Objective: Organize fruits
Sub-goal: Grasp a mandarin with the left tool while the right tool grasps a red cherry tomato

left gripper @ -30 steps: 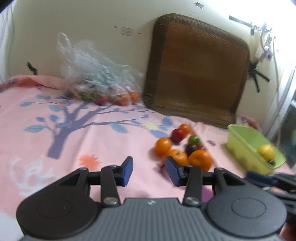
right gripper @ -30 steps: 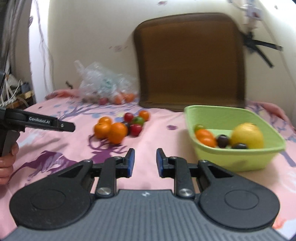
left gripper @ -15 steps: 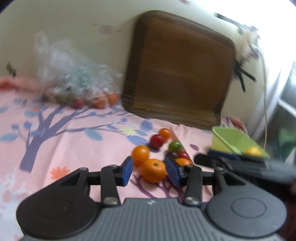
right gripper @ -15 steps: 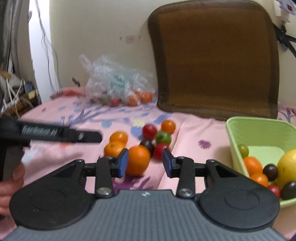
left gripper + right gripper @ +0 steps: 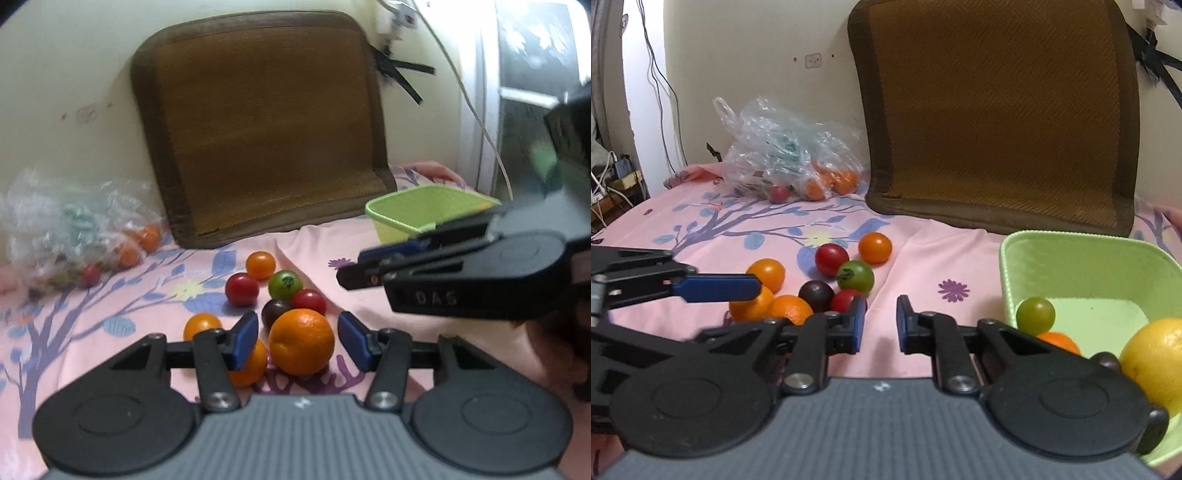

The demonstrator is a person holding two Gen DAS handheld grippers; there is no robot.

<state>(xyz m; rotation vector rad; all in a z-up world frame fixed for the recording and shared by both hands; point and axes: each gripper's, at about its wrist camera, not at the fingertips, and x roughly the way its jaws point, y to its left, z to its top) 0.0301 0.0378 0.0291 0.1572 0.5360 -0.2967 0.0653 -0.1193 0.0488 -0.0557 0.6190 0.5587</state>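
A pile of loose fruit lies on the pink sheet: a big orange (image 5: 301,345), smaller oranges, red, green (image 5: 285,284) and dark tomatoes. My left gripper (image 5: 297,340) is open with the big orange between its blue pads, not squeezed. My right gripper (image 5: 881,325) is open and empty, just right of the pile (image 5: 827,284) and left of the green basket (image 5: 1086,258). The basket holds a yellow citrus (image 5: 1156,358), a green tomato (image 5: 1035,315) and other small fruit. The right gripper also shows in the left wrist view (image 5: 406,258).
A clear plastic bag of fruit (image 5: 790,162) sits at the back left by the wall. A brown woven cushion (image 5: 997,118) leans on the wall behind the pile. Cables hang at the far left (image 5: 613,177).
My left gripper has swung right and come up to the pile, so the big orange now sits between its pads. My right gripper has moved back right, off the orange toward the basket.
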